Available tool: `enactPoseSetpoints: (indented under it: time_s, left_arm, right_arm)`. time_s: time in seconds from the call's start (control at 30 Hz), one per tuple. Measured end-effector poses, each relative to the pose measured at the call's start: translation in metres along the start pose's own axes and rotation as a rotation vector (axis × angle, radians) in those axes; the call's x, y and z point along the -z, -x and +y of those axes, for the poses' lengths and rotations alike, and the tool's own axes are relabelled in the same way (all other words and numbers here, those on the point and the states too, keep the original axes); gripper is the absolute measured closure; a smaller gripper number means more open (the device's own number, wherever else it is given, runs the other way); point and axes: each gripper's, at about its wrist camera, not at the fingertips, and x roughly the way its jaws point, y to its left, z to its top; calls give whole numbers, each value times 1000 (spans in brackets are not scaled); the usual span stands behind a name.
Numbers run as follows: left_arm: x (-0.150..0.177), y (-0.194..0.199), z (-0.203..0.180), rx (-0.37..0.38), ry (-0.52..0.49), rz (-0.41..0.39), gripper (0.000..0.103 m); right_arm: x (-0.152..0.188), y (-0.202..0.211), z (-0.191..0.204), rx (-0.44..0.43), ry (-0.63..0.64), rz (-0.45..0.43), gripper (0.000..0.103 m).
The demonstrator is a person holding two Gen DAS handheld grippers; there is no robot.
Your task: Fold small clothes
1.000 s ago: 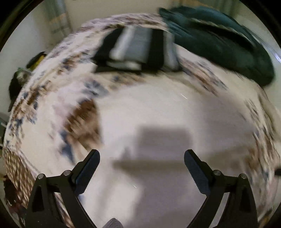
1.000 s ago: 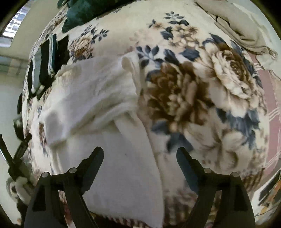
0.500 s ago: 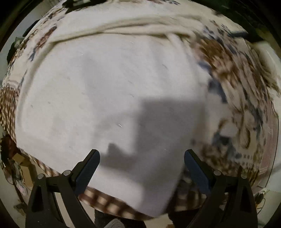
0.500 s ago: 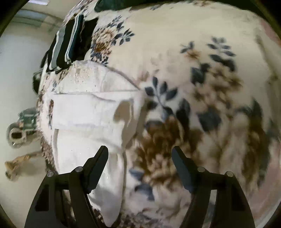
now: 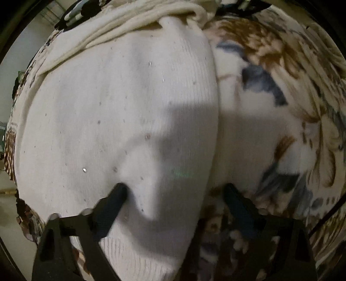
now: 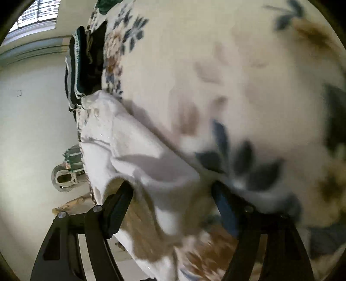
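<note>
A white knit garment (image 5: 121, 121) lies spread on a floral blanket (image 5: 281, 90). My left gripper (image 5: 175, 192) is open and pressed down onto it near its ribbed hem, one finger (image 5: 112, 205) on the knit and the other (image 5: 237, 207) just past its right edge on the blanket. In the right wrist view the same garment (image 6: 138, 155) lies with a folded-over part. My right gripper (image 6: 173, 192) is open and straddles a raised fold of the white cloth close to the bed's edge.
A stack of folded dark and striped clothes (image 6: 86, 62) sits on the blanket beyond the white garment. The bed's edge drops to a pale floor, with a round metal object (image 6: 62, 177) beside it. A window (image 6: 36, 13) is at the upper left.
Both grippers have dropped closer to the bed. The left one now presses on the garment near its hem. The right one has swung to the garment's folded corner by the bed's edge.
</note>
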Motion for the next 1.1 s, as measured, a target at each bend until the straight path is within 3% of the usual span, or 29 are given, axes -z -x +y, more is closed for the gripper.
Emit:
enactPoseSetpoints:
  time_s: [0.03,0.07,0.1,0.23,0.33,0.5,0.67,0.9,1.1]
  left_arm:
    - [-2,2,0,6,-8,-16,54]
    - [-4,8,1,-7,-8,-37,88]
    - [-8,15,6,-21,-1,-52,92]
    - [-13,43,26,66,78,-82,96]
    - [-19,69,64,119,170,-75,96]
    - [-11,115,153,121,389,-134,96]
    - [9,120,228,146,510,-170,96]
    - [15,62,338,254,617,-128,97]
    - [30,10,406,338,670,-72,96]
  right_arm:
    - [0,-4,3,-11,5,-1,62]
    - [1,-7,6,-14,6,1,85]
    - [2,-12,9,3,-7,14,90]
    - [11,-4,30,30,-22,-14,91]
    - [15,14,54,73,2,-37,91]
    - [18,22,120,204,54,-13,92]
    - [17,9,192,289,119,-19,92]
    - [-20,-98,331,443,221,-10,92]
    - [-53,-221,404,579,261,18,92]
